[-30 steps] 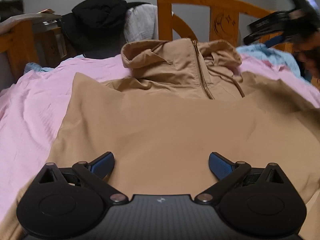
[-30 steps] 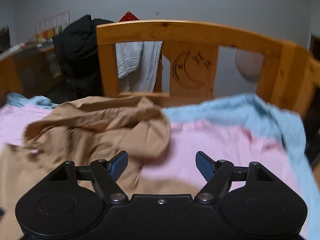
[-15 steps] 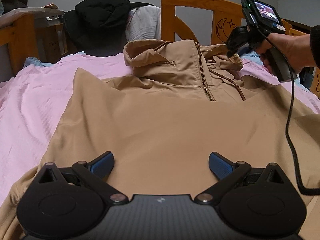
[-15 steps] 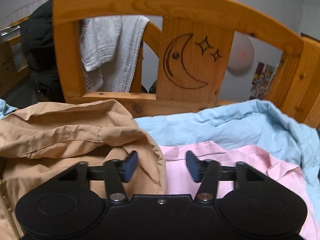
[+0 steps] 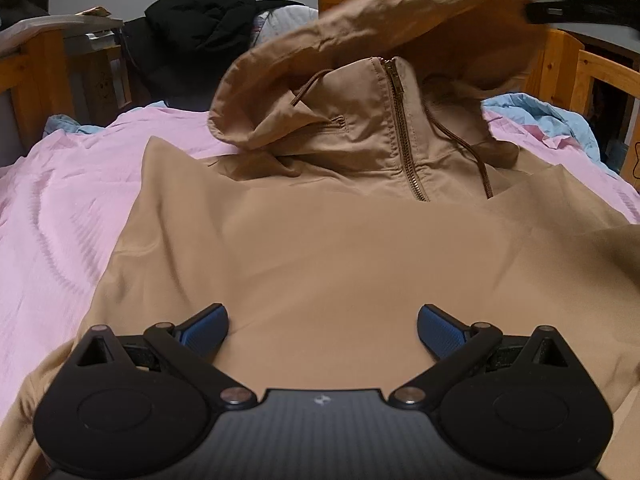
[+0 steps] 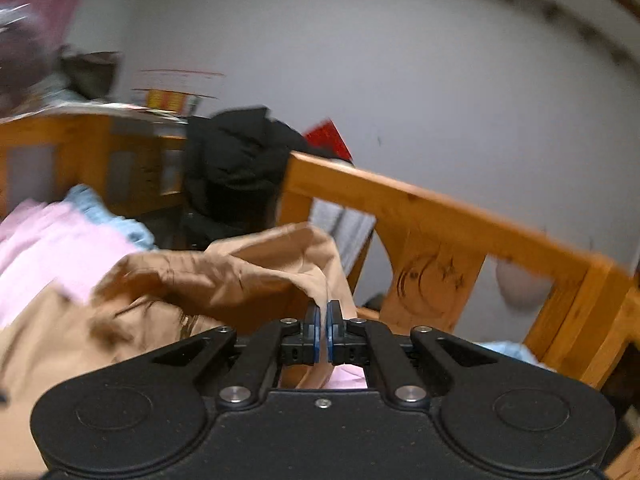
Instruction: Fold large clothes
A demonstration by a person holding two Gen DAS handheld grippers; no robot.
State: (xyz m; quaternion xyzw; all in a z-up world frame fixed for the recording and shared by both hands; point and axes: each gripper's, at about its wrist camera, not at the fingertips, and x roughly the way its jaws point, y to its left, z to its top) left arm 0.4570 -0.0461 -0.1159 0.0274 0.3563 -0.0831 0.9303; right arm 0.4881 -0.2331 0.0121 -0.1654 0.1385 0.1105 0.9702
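A tan hooded jacket [image 5: 320, 248] with a brown zip lies front up on the pink bedsheet [image 5: 52, 208]. My left gripper [image 5: 322, 326] is open and empty, low over the jacket's lower front. My right gripper [image 6: 323, 332] is shut on the edge of the jacket's hood [image 6: 256, 272] and holds it lifted above the bed. In the left wrist view the raised hood [image 5: 400, 12] hangs over the collar, with the right gripper blurred at the top right [image 5: 580, 12].
A wooden bed frame with a moon-and-stars cutout [image 6: 432, 240] stands behind the hood. A black coat [image 5: 200, 20] and a white cloth hang at the back. A light blue sheet [image 5: 540, 112] is bunched at the right. A wooden side rail [image 5: 40, 64] is at the left.
My right gripper has shut on the hood's edge and lifted it up from the bed. My left gripper has stayed open over the jacket's front.
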